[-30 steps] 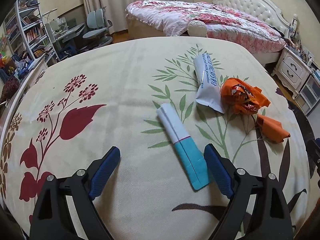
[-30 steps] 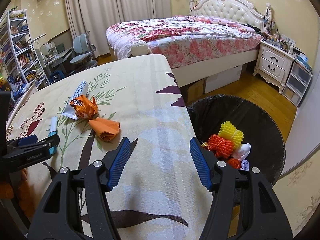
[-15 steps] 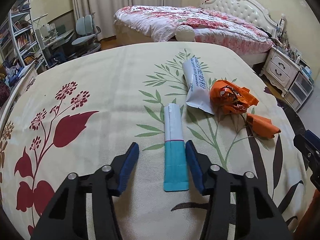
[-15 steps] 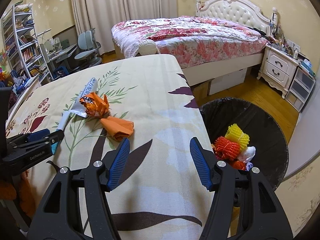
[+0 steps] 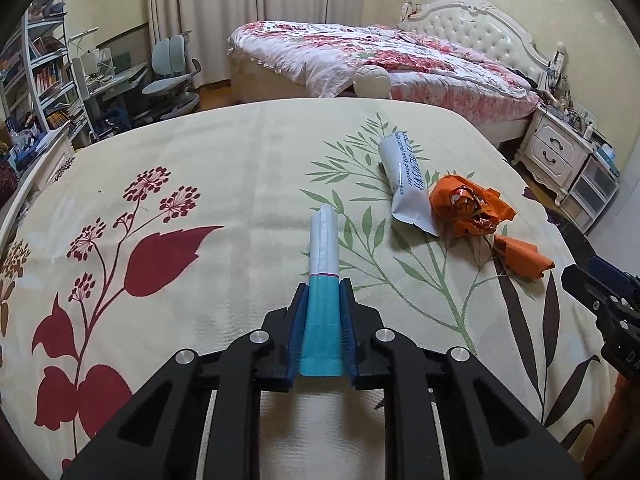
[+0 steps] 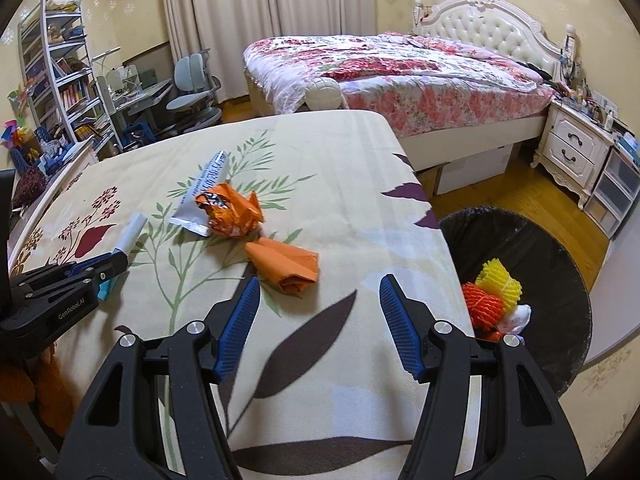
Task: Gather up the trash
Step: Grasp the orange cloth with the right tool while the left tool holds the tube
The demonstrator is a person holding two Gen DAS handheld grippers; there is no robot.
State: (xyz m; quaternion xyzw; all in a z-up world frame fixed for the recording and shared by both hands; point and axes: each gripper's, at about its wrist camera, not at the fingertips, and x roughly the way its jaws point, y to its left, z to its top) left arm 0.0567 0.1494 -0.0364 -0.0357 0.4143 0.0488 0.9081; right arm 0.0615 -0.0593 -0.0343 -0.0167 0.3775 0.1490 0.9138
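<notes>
A teal and white stick packet (image 5: 323, 240) lies on the flowered tablecloth (image 5: 200, 152). My left gripper (image 5: 323, 286) is closing, and its blue pads press both sides of the packet's teal end. From the right wrist view the same gripper (image 6: 114, 264) sits at the left on the packet (image 6: 132, 234). My right gripper (image 6: 318, 292) is open and empty above the cloth, just this side of a folded orange paper (image 6: 286, 264). A crumpled orange wrapper (image 6: 230, 214) and a silver pouch (image 6: 200, 196) lie beyond it.
A black-lined bin (image 6: 560, 248) stands on the floor off the table's right edge, with yellow and orange foam nets (image 6: 492, 292) inside. Behind are a bed (image 6: 400, 68), a white nightstand (image 6: 576, 148), desk chairs (image 6: 192, 84) and a bookshelf (image 6: 52, 68).
The left jaws went from wide apart to clamped on the packet's teal end, which now lines up straight between them. The right gripper drifted left, nearer the folded orange paper, and stayed open.
</notes>
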